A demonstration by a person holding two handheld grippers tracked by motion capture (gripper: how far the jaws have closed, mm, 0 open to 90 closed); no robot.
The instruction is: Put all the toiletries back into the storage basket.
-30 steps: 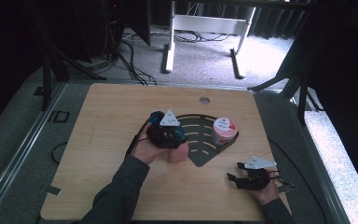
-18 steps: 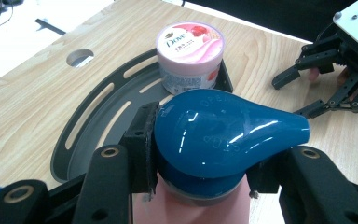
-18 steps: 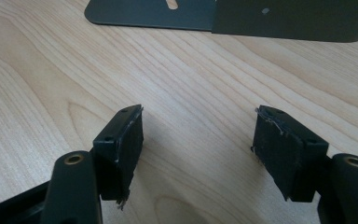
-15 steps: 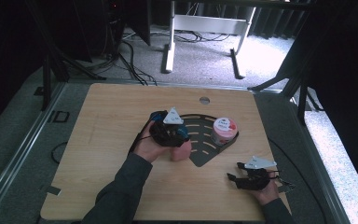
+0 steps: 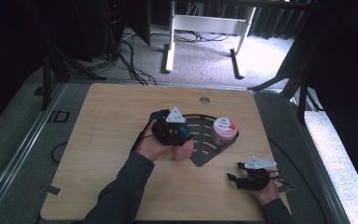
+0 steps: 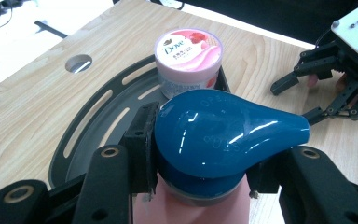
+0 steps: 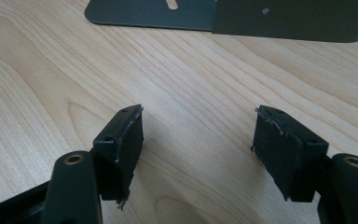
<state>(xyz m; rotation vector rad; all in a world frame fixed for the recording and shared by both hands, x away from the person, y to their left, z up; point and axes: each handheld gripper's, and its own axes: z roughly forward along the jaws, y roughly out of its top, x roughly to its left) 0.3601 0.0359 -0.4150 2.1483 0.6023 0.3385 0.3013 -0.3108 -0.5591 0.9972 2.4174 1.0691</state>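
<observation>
High view: the left gripper [image 5: 179,132] sits at the centre of the frame over the left edge of a dark fan-shaped slotted tray [image 5: 205,151], and a pink bottle [image 5: 183,150] shows just beneath it, at the tray's edge. A pink-lidded cream jar [image 5: 224,130] stands on the tray's right-hand corner, right of centre. The right gripper [image 5: 235,178] rests on the bare wooden table [image 5: 107,126] at lower right, well apart from the tray. Left gripper view: the jaws are closed part-way on the bottle just below its glossy blue pump cap [image 6: 223,133], which takes up the middle of the frame with its spout pointing right; the pink body runs off the bottom edge. Whether the bottle's base stands on the table or is lifted cannot be told. The jar [image 6: 188,60] stands beyond at upper centre, and the other gripper [image 6: 326,79] lies at upper right. Right gripper view: the jaws stand wide apart with nothing between them, above plain wood, the tray's edge [image 7: 223,16] along the top. Judgement: the jar appears already placed on the tray; the bottle is gripped beside it, and setting it down on the tray and releasing it remain.
</observation>
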